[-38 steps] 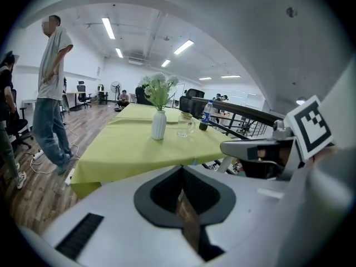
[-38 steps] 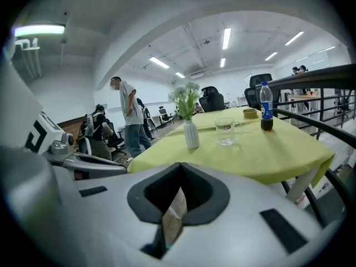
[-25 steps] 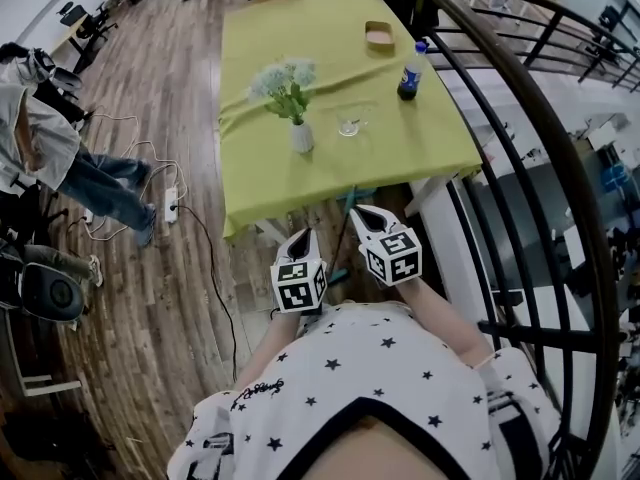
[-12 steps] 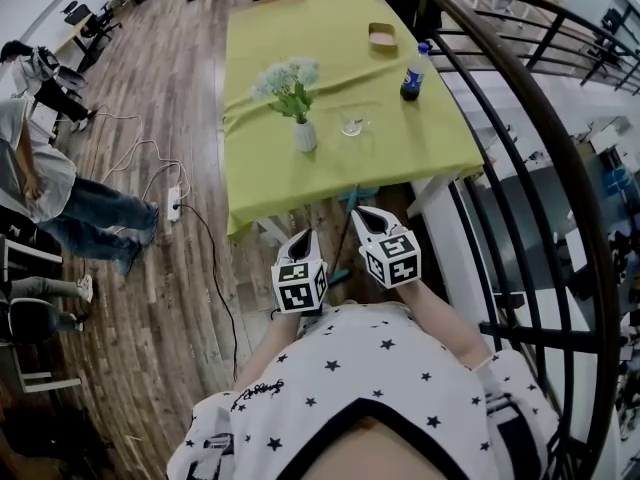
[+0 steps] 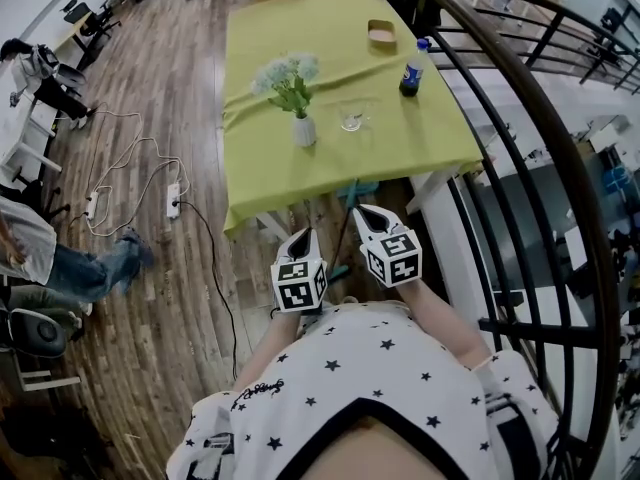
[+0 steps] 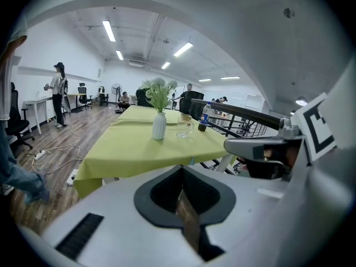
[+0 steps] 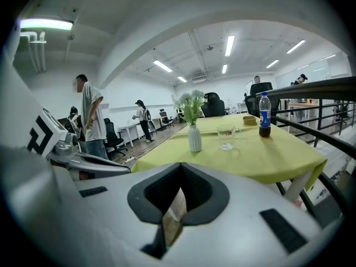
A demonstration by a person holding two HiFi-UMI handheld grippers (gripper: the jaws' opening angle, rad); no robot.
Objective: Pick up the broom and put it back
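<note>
The person in jeans is lower along the head view's left edge and mostly out of view (only legs show).

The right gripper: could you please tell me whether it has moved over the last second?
No. The right gripper stays put, its tip just short of the near edge of the green tablecloth.
</note>
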